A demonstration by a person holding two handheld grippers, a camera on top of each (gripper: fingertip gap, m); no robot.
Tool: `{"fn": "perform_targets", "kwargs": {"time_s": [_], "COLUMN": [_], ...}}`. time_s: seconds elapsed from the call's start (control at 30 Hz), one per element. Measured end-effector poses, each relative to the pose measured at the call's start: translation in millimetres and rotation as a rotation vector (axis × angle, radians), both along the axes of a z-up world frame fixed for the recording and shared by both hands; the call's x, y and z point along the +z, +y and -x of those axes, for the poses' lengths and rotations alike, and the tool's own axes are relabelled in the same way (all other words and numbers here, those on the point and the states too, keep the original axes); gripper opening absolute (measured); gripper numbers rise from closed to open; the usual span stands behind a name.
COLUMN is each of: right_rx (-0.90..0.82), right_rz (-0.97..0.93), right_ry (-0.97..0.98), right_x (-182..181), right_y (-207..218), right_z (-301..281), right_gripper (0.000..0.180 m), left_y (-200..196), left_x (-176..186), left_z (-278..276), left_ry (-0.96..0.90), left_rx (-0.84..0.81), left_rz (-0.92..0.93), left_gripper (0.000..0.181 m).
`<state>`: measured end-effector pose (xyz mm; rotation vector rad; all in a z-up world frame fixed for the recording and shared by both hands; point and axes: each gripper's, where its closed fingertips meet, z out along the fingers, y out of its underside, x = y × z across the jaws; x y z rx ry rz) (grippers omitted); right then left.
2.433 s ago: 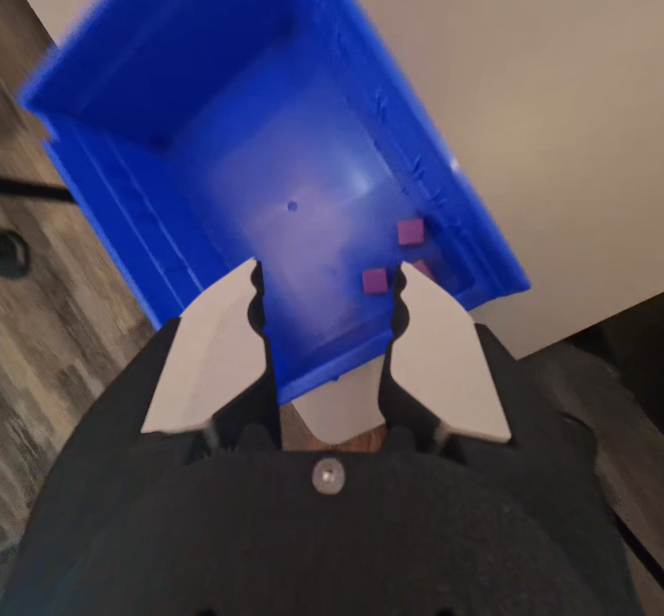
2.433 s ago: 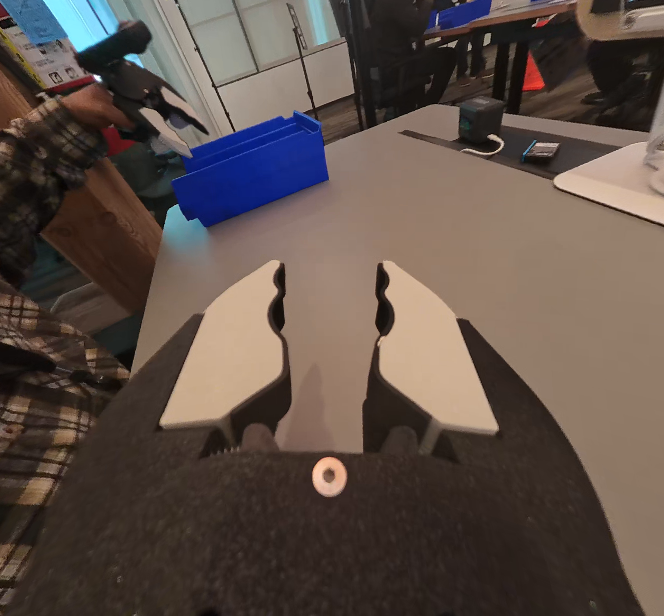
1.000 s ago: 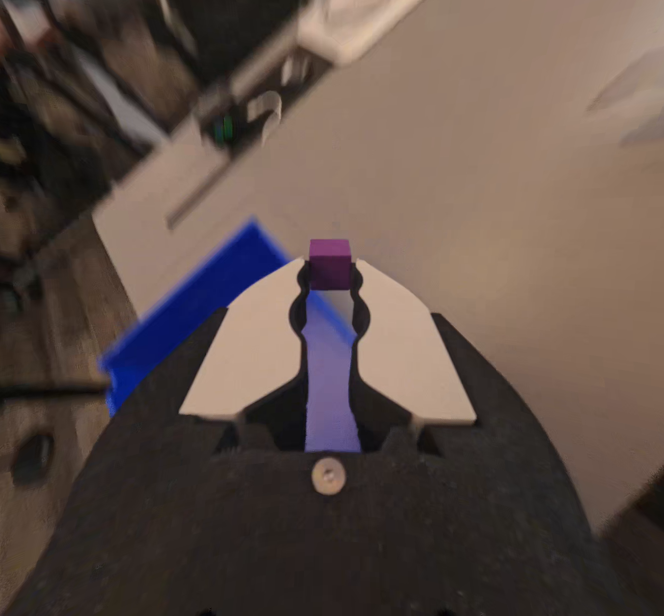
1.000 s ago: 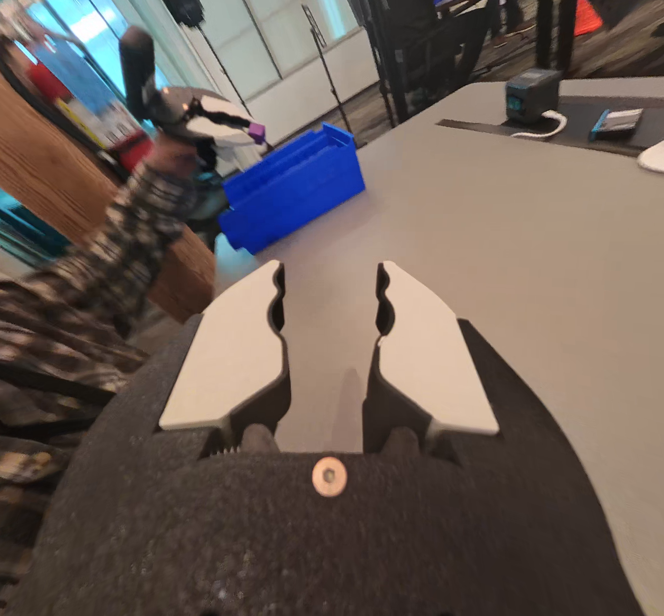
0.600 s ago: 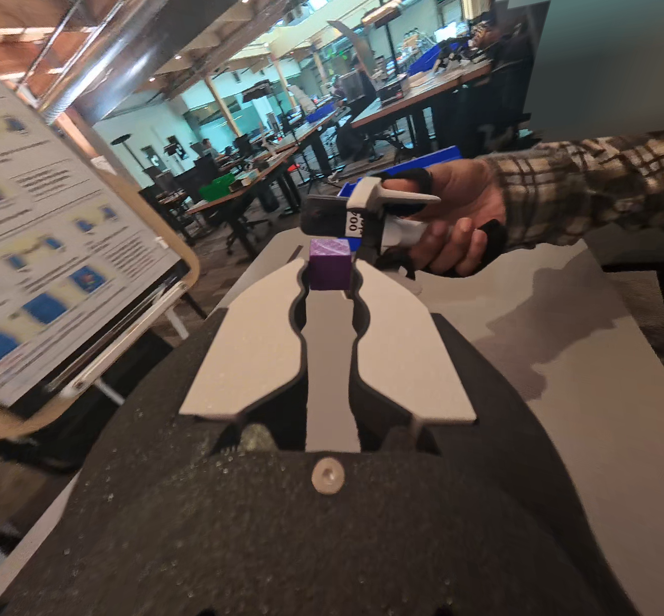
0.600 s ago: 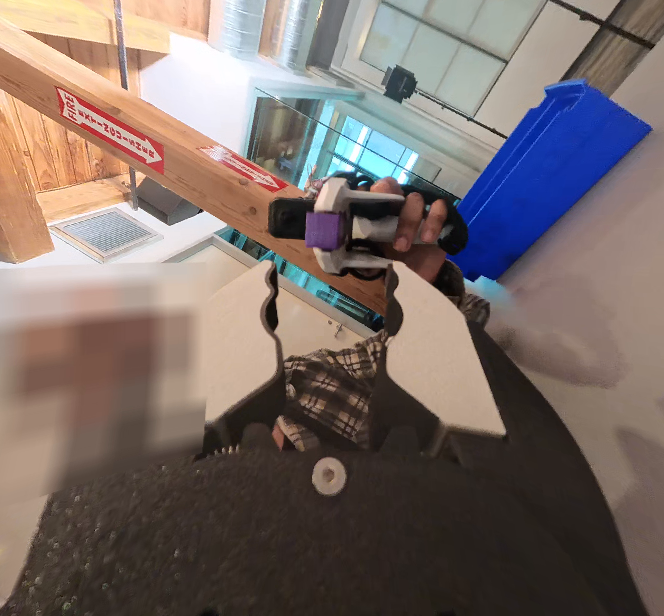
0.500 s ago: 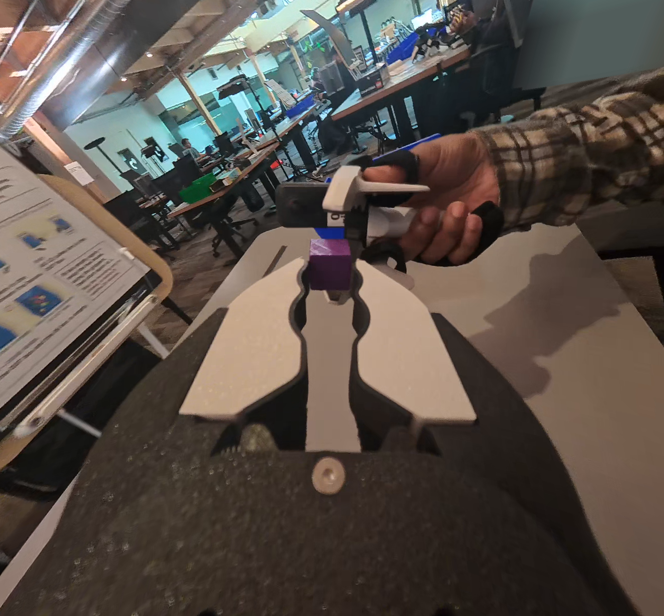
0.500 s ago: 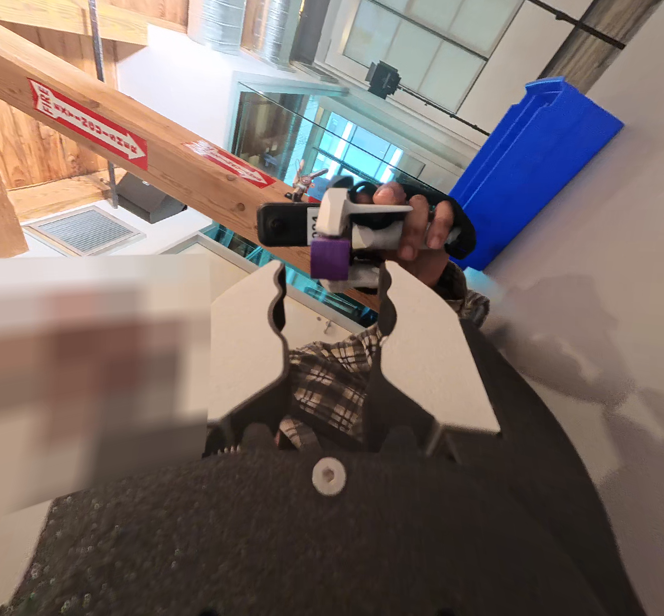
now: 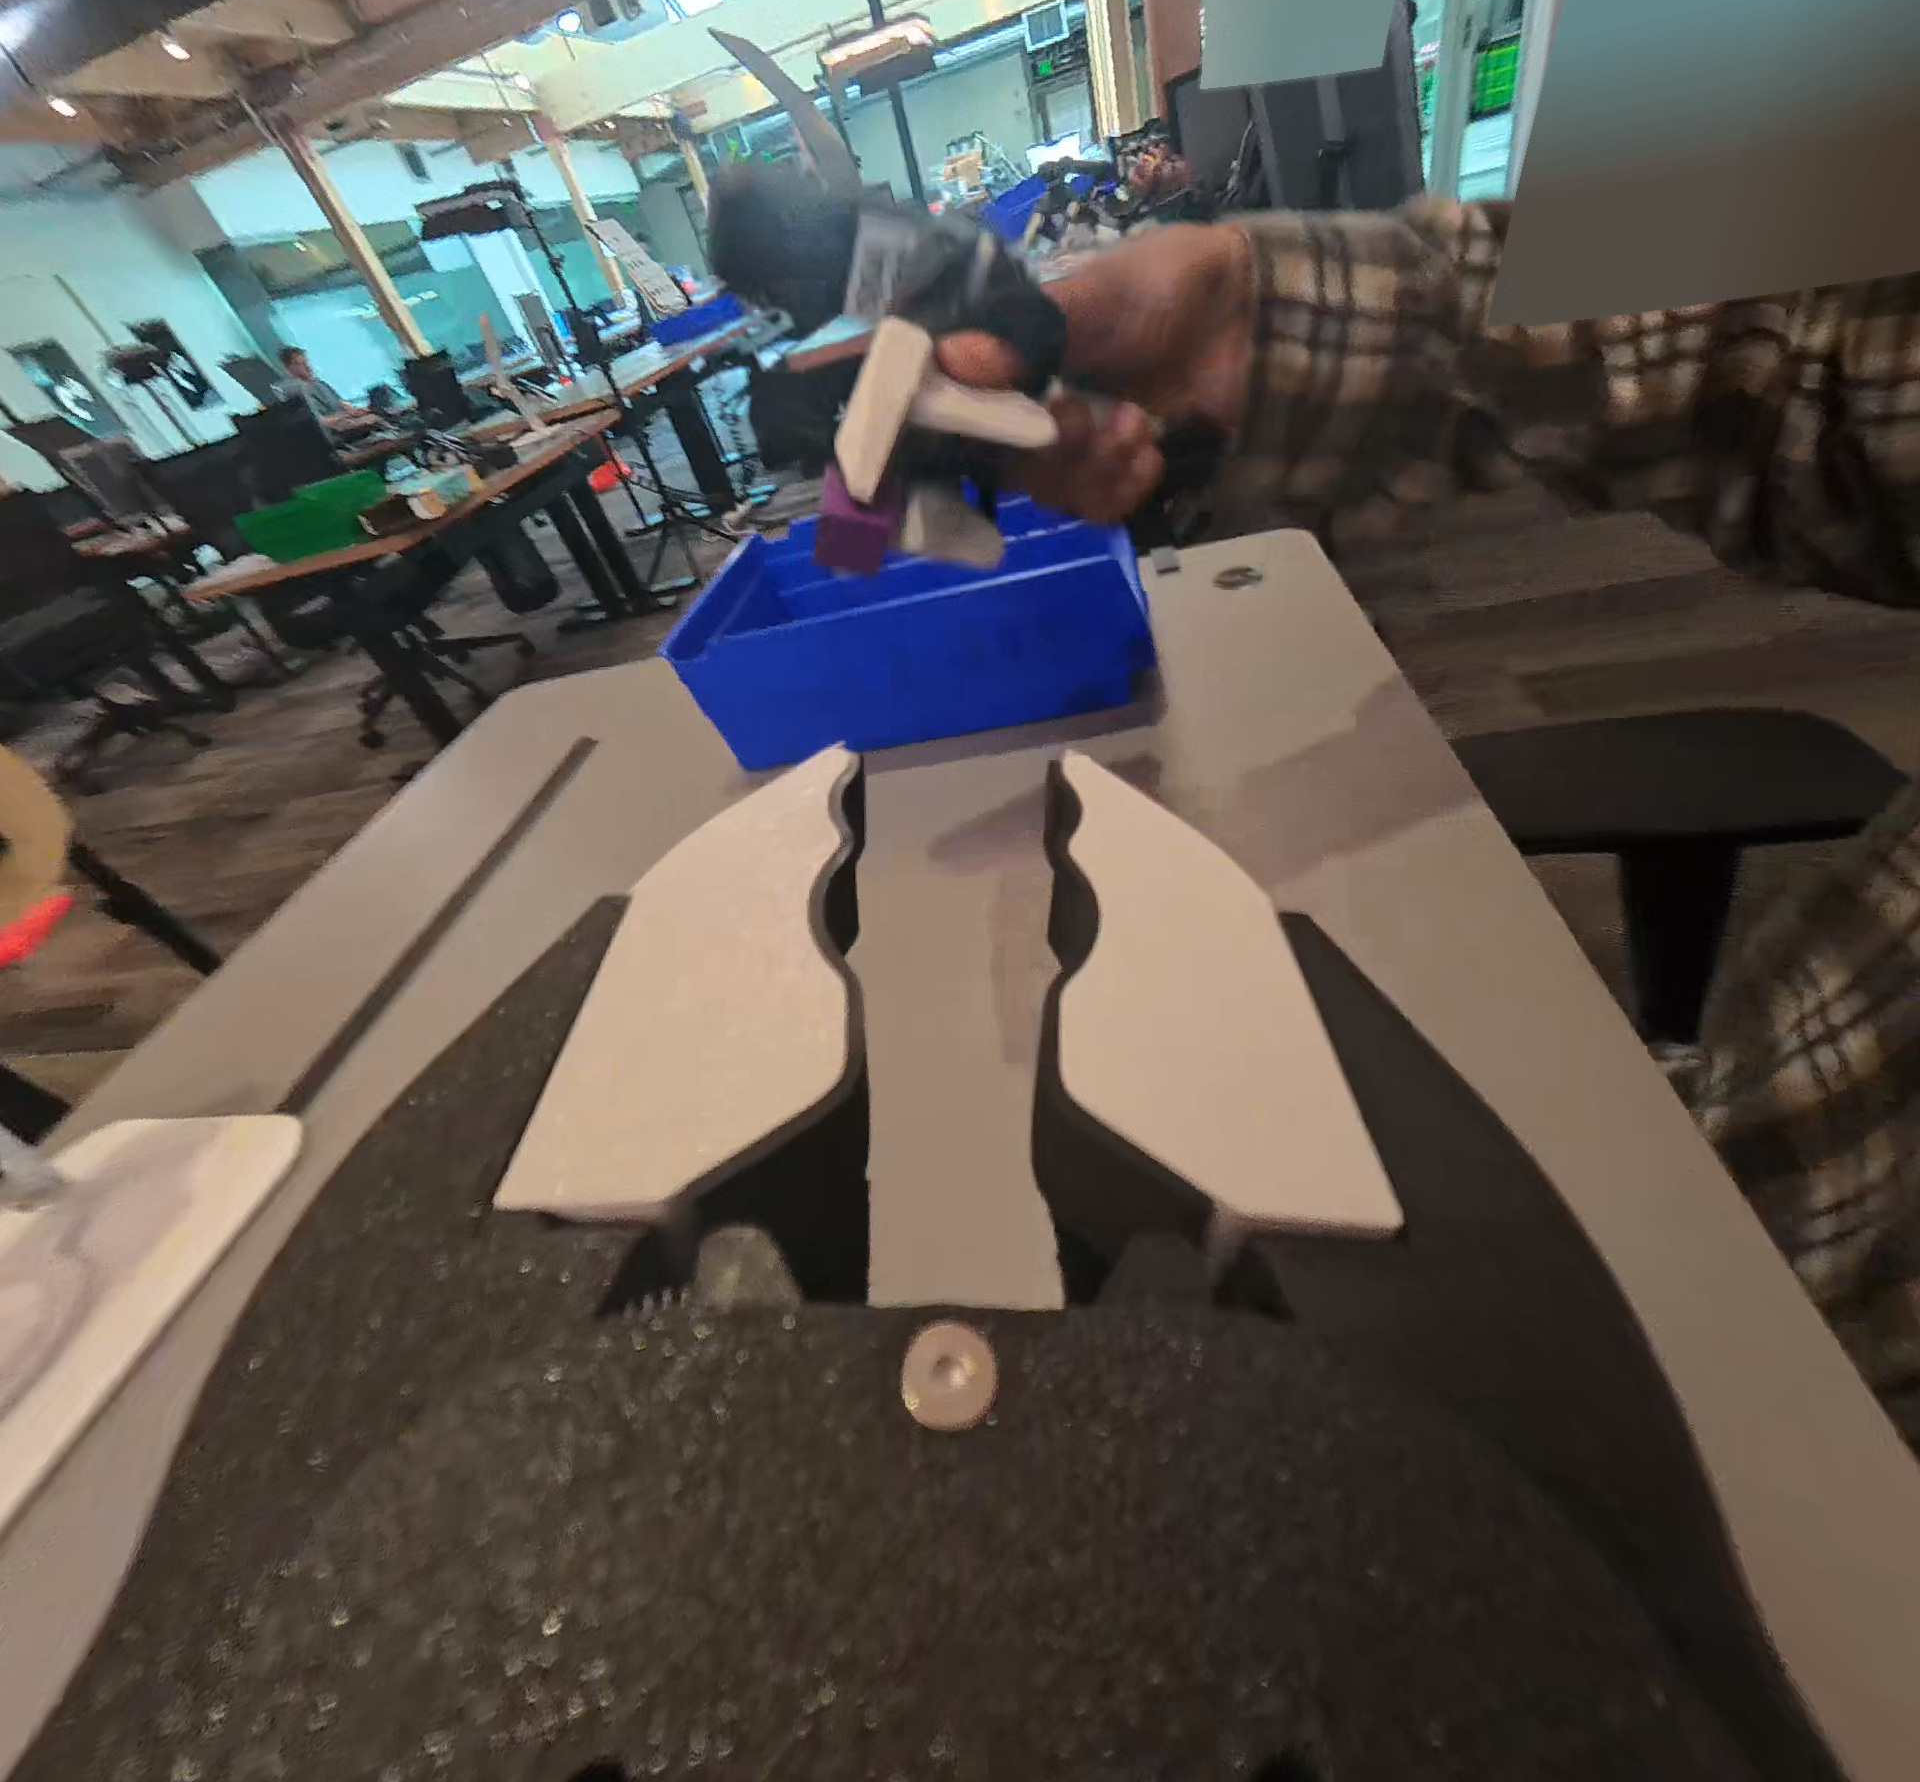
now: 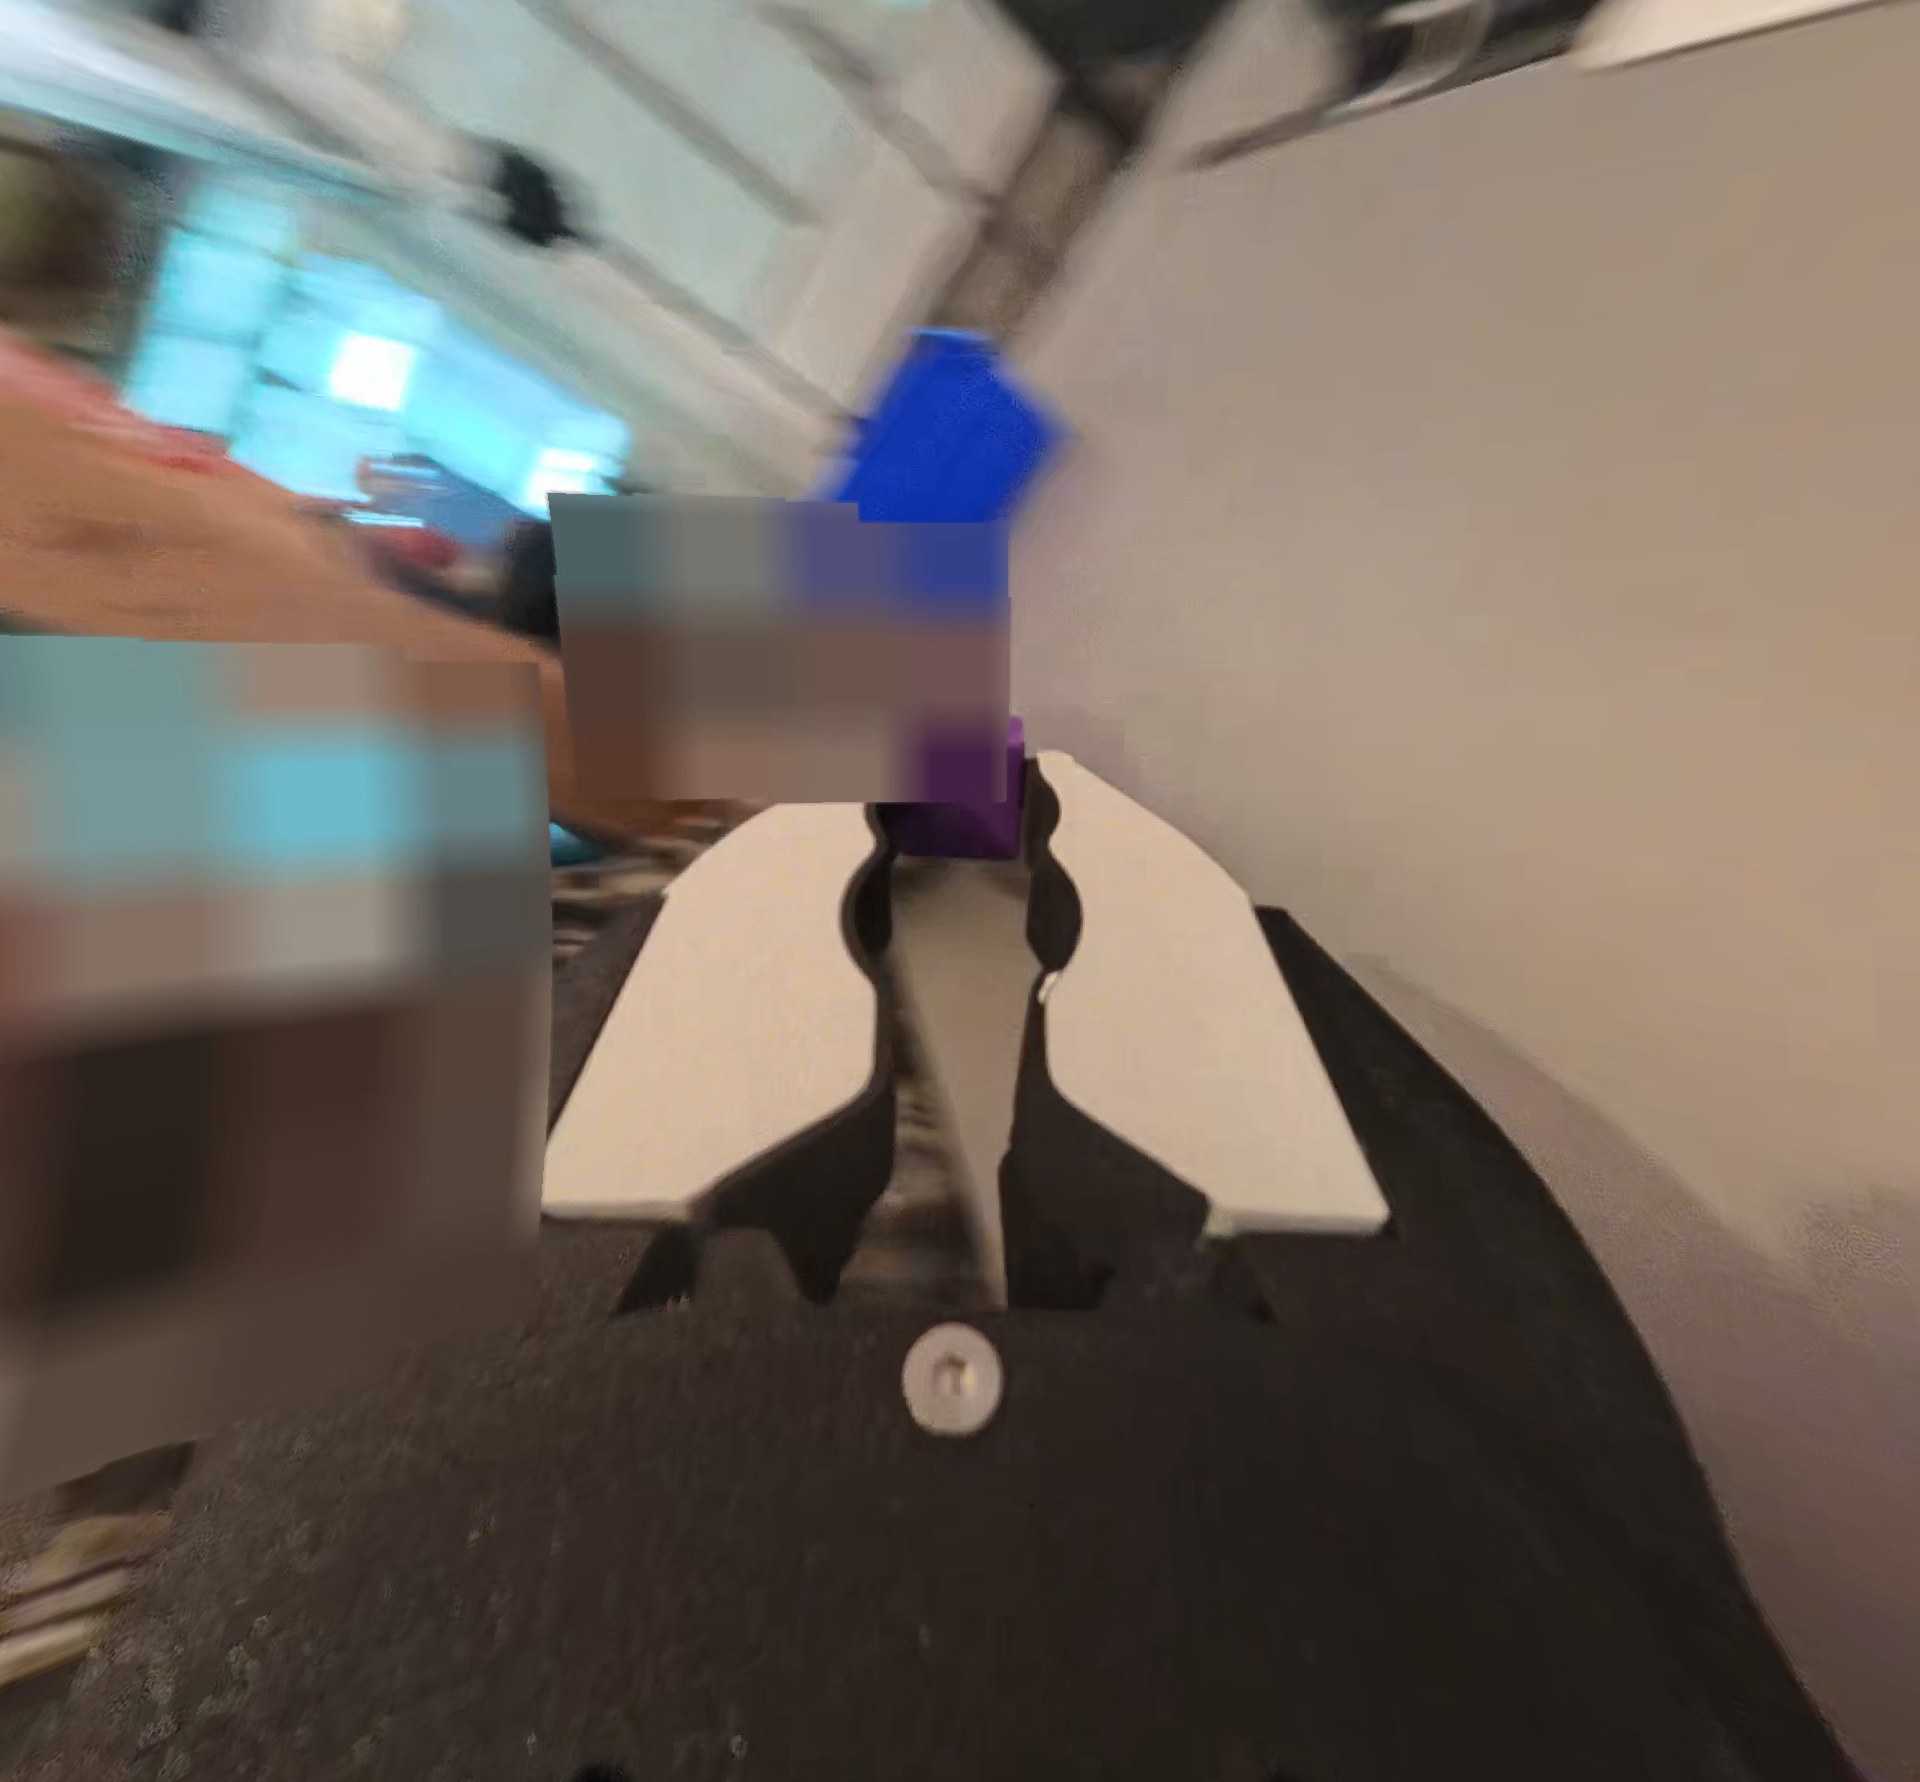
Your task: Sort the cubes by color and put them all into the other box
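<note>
- Purple cube (image 9: 854, 527): small, solid, matte purple block with square faces and plain sides. In the left wrist view it sits pinched at the tips of the far gripper, in the air just above the open top of the far blue box (image 9: 914, 652). In the right wrist view the same cube (image 10: 961, 823) shows between the fingertips, its upper part covered by a mosaic patch.
- Right gripper (image 10: 956, 813): pale grey fingers on a black body; jaws clenched on the purple cube, narrow gap behind it. Seen from the left wrist view it (image 9: 883, 506) is held in a hand (image 9: 1101, 382) with a plaid sleeve and points down over the box; this part is motion-blurred.
- Left gripper (image 9: 951, 782): same build; jaws released, a moderate gap between the tips, nothing held or touched, grey tabletop (image 9: 1351, 859) visible through the gap.
- Far blue box: open-topped blue plastic bin, standing on the far end of the tabletop; its contents cannot be made out.
- Second blue box (image 10: 951, 444): blurred blue shape at the far edge in the right wrist view.
</note>
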<state>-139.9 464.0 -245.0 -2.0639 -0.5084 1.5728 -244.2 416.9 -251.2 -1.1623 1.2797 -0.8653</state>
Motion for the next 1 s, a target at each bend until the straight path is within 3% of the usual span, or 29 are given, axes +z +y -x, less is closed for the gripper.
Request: {"fn": "perform_targets", "kwargs": {"time_s": [0.03, 0.13, 0.2, 0.33, 0.57, 0.67, 0.77, 0.9, 1.0], "right_rx": [-0.088, -0.313, -0.370, -0.338, -0.312, -0.343, -0.429, -0.460, -0.386], "right_rz": [-0.049, -0.013, 0.111, 0.295, 0.370, 0.338, 0.185, -0.145, -0.345], "right_ry": [-0.185, -0.735, -0.951, -1.066, -1.184, -1.174, -1.101, -0.828, -0.668], "right_x": [-11.5, -56.9, -90.2, -150.1, -194.2, -168.4, -99.3, 1.4, 31.0], "right_y": [12.2, 33.5, 29.6, 16.6, 18.7, 22.3, 36.6, 45.9, 36.6], "right_z": [-41.0, -181.1, -249.5, -292.9, -306.6, -306.3, -288.8, -207.7, -134.3], "right_gripper": [0.022, 0.022, 0.022, 0.022, 0.026, 0.045, 0.050, 0.049, 0.058], "left_y": [-1.4, 2.4, 4.1, 4.5, 1.3, 3.5, 6.6, 13.0, 22.1], "left_x": [-8.9, -35.1, -49.8, -63.5, -66.2, -58.2, -45.3, -30.0, -26.6], "left_z": [0.4, 0.7, -2.7, -8.7, -10.7, -3.5, 10.2, 39.7, 66.7], "left_ry": [0.006, 0.028, 0.061, 0.121, 0.134, 0.122, 0.109, 0.101, 0.119], "left_rx": [-0.009, 0.006, 0.005, 0.004, -0.010, 0.014, 0.061, 0.165, 0.248], "left_rz": [0.020, 0.045, 0.072, 0.050, 0.055, 0.053, 0.046, 0.038, 0.044], "left_gripper": [0.033, 0.033, 0.033, 0.029, 0.030, 0.034, 0.038, 0.041, 0.042]}}
